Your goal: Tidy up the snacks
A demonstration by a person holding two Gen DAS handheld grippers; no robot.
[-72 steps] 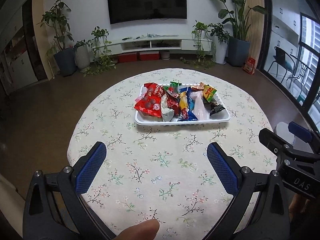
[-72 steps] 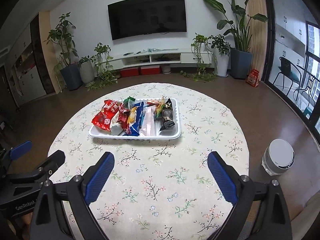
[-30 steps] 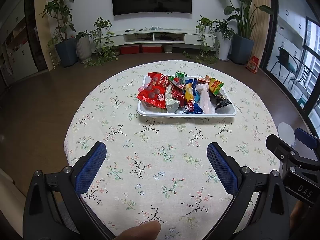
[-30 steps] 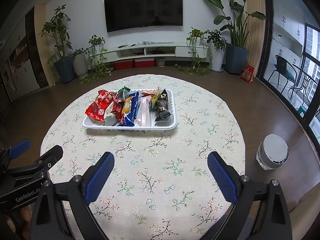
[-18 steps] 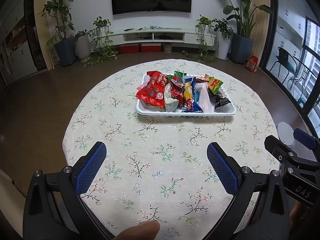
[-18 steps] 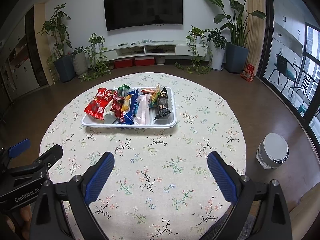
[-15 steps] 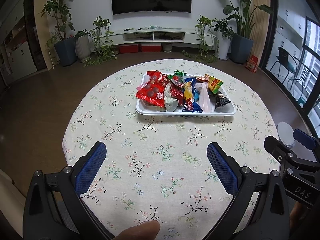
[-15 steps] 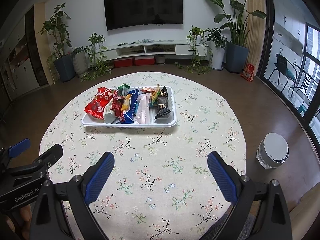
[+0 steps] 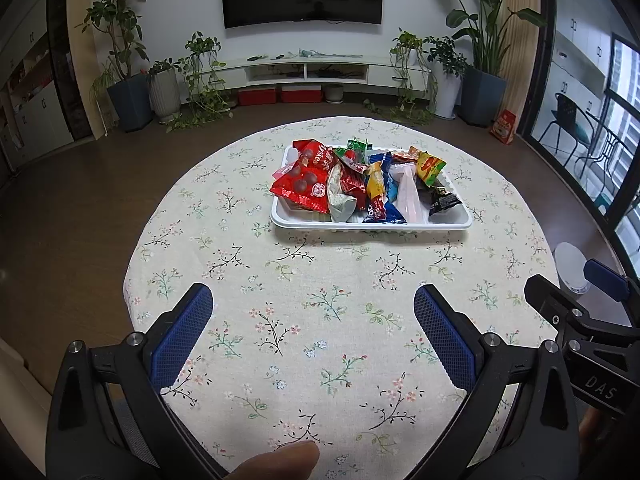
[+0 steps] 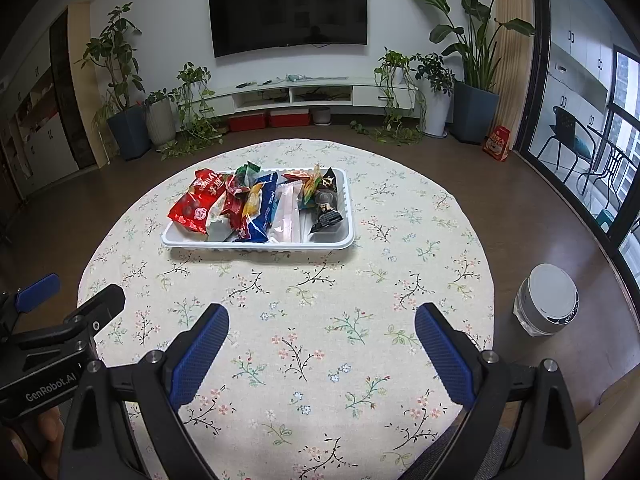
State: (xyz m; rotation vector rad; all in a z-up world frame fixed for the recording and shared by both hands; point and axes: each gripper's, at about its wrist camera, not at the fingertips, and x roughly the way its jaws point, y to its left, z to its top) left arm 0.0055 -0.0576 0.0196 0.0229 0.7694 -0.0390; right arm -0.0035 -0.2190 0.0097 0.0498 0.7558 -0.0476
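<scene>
Item 1, my left claw [image 9: 312, 332]: fingers spread wide, nothing between them. Black rigid frame, blue pads [image 9: 182, 334] with a fine cross-hatched grip. It hangs over the near part of the worktop, well short of the tray. A fingertip shows at the bottom edge of that view.

Item 2, my right claw [image 10: 320, 344]: likewise spread wide and empty, same black frame and blue textured pads, also on the near side of the tray.

Item 3, worktop [image 9: 280, 280]: round, covered by a cream cloth printed with small flower sprigs; matte and soft-looking, lying flat.

Item 4, tray [image 10: 256, 246]: white, shallow, rectangular with rounded corners and a ribbed lip, probably thin plastic. It sits past the middle of the worktop, beyond both claws.

Item 5, snacks, all inside the tray: a red glossy bag [image 9: 304, 182] at the tray's left end, partly over its rim; a blue wrapper [image 9: 382, 200] and a pale pink packet [image 9: 408, 192] mid-tray; a yellow-green packet [image 9: 428, 166] and a dark wrapper [image 9: 442, 200] toward the tray's right end. Crinkly film, overlapping and leaning on one another.

Status, as I judge it: every packet is contained and none lies on the cloth, so the gathering looks done. Only a tidier arrangement could remain.

Item 6, white bin [image 10: 546, 300]: cylindrical, on the floor to the tray's right, off the worktop.
</scene>
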